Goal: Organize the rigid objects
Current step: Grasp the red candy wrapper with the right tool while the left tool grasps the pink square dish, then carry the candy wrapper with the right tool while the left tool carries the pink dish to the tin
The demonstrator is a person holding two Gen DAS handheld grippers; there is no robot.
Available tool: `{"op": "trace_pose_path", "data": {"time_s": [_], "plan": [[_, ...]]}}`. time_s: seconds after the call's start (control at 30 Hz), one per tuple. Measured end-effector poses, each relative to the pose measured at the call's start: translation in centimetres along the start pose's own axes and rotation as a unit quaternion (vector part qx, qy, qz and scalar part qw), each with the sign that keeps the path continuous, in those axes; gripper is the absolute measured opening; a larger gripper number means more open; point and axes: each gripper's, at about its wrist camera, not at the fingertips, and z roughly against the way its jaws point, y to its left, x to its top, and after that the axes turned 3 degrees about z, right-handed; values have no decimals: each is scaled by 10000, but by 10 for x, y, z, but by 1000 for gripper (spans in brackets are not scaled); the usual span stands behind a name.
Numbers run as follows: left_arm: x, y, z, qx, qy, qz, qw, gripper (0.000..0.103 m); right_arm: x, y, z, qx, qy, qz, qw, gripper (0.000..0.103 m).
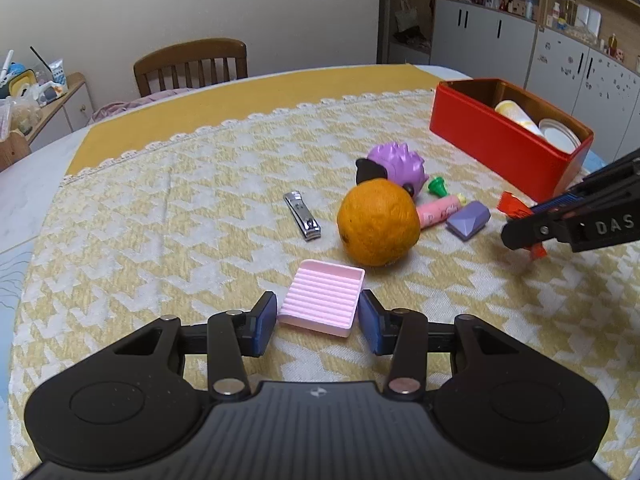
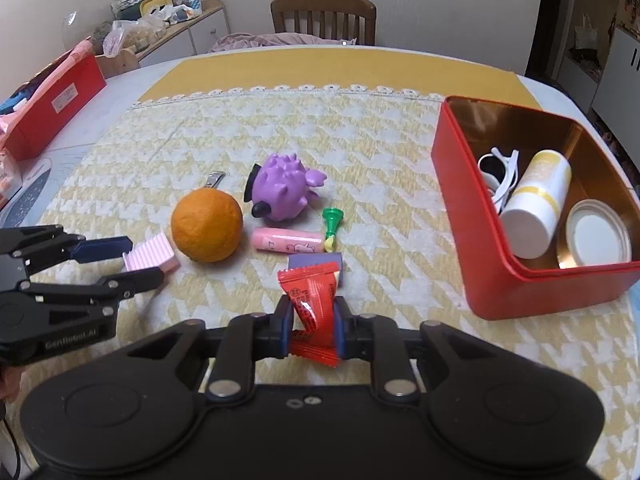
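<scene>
Plain pale wall, wooden chair, cluttered shelves, white cabinets.

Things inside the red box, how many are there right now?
3 in the red box: white sunglasses at the back, a white and yellow bottle lying in the middle, a round lid beside it. Smaller things may hide underneath.

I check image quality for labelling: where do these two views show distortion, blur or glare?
Left wrist view: fisheye bends the table edge; the right gripper at the frame edge is slightly soft. Right wrist view: dark rounded corners, a warm sheen inside the red tin, and the red candy wrapper stays sharp.
</scene>
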Motion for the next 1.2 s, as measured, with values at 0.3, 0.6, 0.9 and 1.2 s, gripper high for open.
{"op": "trace_pose_path", "data": {"time_s": [0.3,0.6,0.9,1.2], "plan": [[12,-2,22,-3,-118,221,9997,44,-2,-6,30,41,-207,18,9998,19],[36,-18,49,-146,-349,318,9988,44,3,-27,63,158,-462,-178,9986,19],[65,-46,60,-262,-544,224,9979,44,8,-59,90,58,-762,-231,9968,19],[93,-83,60,-357,-703,106,9968,44,10,-98,106,1,-980,-288,9948,19]]}}
